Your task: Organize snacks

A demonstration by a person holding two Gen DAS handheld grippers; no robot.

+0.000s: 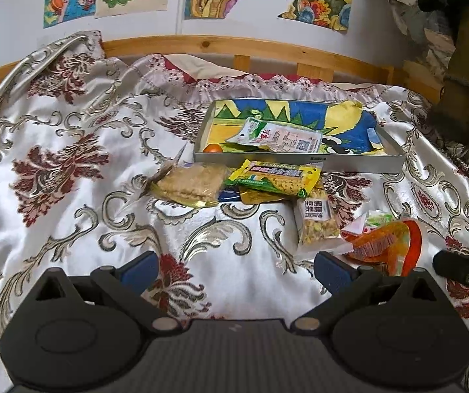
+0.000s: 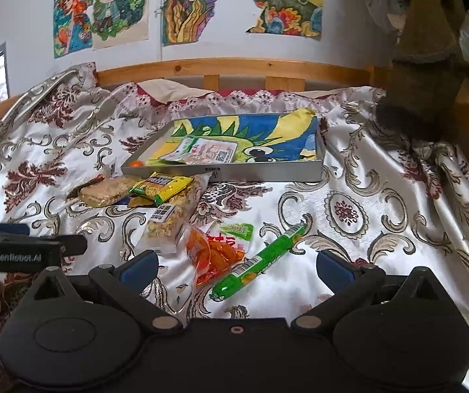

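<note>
A grey tray [image 1: 300, 159] [image 2: 267, 172] lined with a colourful drawing lies on the bed and holds a white snack packet [image 1: 277, 136] [image 2: 201, 150] and a small orange ball [image 1: 213, 148]. In front of it lie a clear cracker pack [image 1: 192, 183] [image 2: 106, 190], a yellow-green bar [image 1: 277, 177] [image 2: 162, 185], a nut pack [image 1: 318, 222] [image 2: 165, 226], an orange snack bag [image 1: 382, 245] [image 2: 215, 255] and a green sausage stick [image 2: 257, 262]. My left gripper [image 1: 236, 271] is open and empty above the quilt. My right gripper [image 2: 236, 270] is open, its fingers on either side of the orange bag and green stick.
The floral quilt [image 1: 70, 170] [image 2: 365, 216] covers the bed. A wooden headboard [image 1: 234, 46] and a wall with drawings stand behind. A brown stuffed shape [image 2: 431, 49] hangs at the right. The left gripper's body [image 2: 21, 252] shows at the right view's left edge.
</note>
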